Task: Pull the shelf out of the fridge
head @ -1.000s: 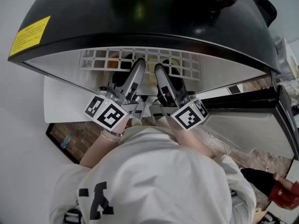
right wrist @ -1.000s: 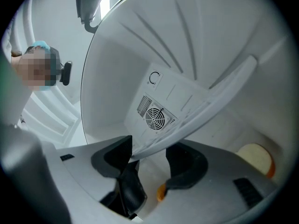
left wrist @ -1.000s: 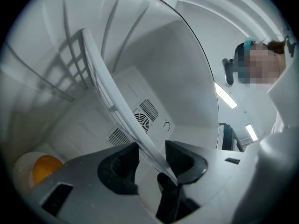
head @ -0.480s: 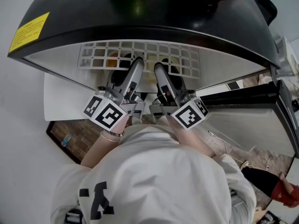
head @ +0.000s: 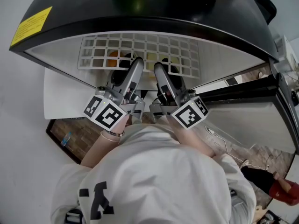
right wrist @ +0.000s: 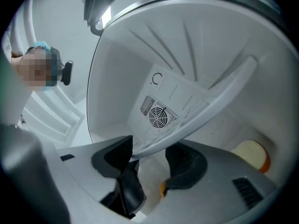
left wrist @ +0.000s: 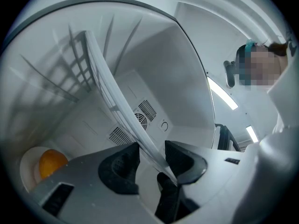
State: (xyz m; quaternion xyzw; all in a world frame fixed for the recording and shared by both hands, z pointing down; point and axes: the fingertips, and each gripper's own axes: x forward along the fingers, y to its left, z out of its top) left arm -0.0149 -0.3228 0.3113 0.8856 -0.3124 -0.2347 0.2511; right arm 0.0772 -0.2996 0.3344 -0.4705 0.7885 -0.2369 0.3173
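Head view: left gripper [head: 137, 63] and right gripper [head: 159, 69] reach into the open fridge [head: 70, 34], where the white wire shelf [head: 154, 45] juts partly out. Left gripper view: jaws pinch the shelf's front rim, ready for pulling. Right gripper view: jaws clamp the same rim.

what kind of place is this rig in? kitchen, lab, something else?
Indoors, maybe a lab or office; I can't tell which. The person stands at an open compact fridge. Cues: the white wire shelf inside it, a fan grille on its back wall, and ceiling strip lights.
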